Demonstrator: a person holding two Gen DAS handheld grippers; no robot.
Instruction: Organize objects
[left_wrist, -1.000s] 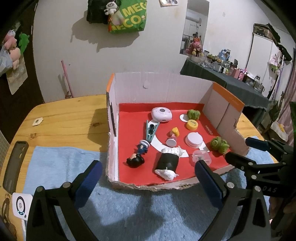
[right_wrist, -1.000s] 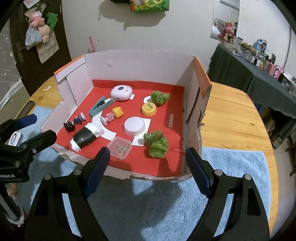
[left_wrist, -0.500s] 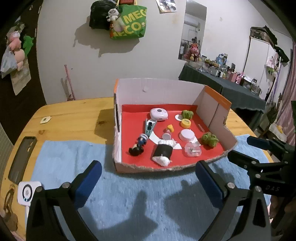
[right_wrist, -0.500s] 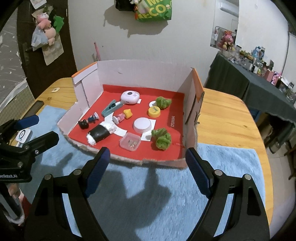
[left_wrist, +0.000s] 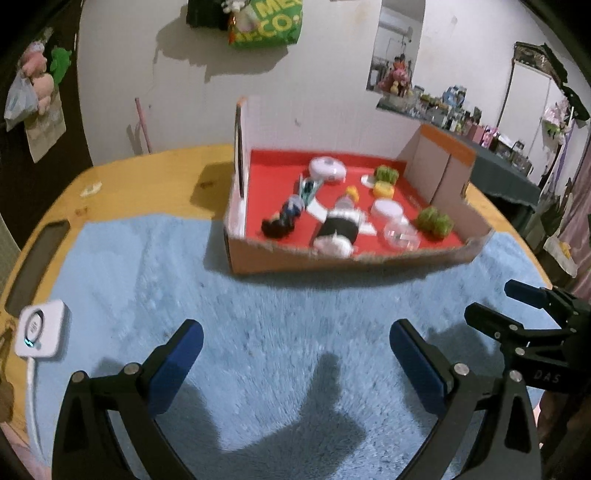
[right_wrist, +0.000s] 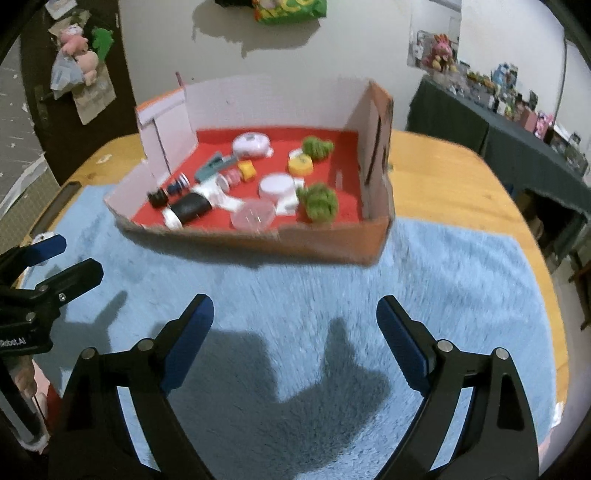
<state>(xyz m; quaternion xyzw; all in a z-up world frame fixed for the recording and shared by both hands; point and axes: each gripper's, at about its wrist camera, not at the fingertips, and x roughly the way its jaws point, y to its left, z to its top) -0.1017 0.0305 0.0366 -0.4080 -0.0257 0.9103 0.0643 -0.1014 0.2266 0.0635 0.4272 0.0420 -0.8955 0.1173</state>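
Observation:
An open cardboard box (left_wrist: 424, 258) with a red floor stands on the blue mat, ahead of both grippers. Inside lie a white-pink round case (left_wrist: 327, 168), a teal clip (left_wrist: 306, 188), a black roll with white tissue (left_wrist: 341, 229), a small dark figure (left_wrist: 277, 225), a white lid (right_wrist: 275, 184), a clear container (right_wrist: 255, 218), a yellow disc (right_wrist: 300, 165) and green fuzzy balls (right_wrist: 319, 203). My left gripper (left_wrist: 295, 328) hovers open over the mat, well short of the box. My right gripper (right_wrist: 295, 306) has its jaws opening, with nothing between them.
The fluffy blue mat (left_wrist: 240, 314) covers the near half of a wooden table (left_wrist: 147, 177). A white device with a cable (left_wrist: 40, 328) and a dark phone (left_wrist: 44, 254) lie at the left edge. A dark-clothed side table (right_wrist: 517, 129) with trinkets stands back right.
Both grippers have drawn back from the box, which now sits farther off with much more mat in front. The right jaws stand slightly wider.

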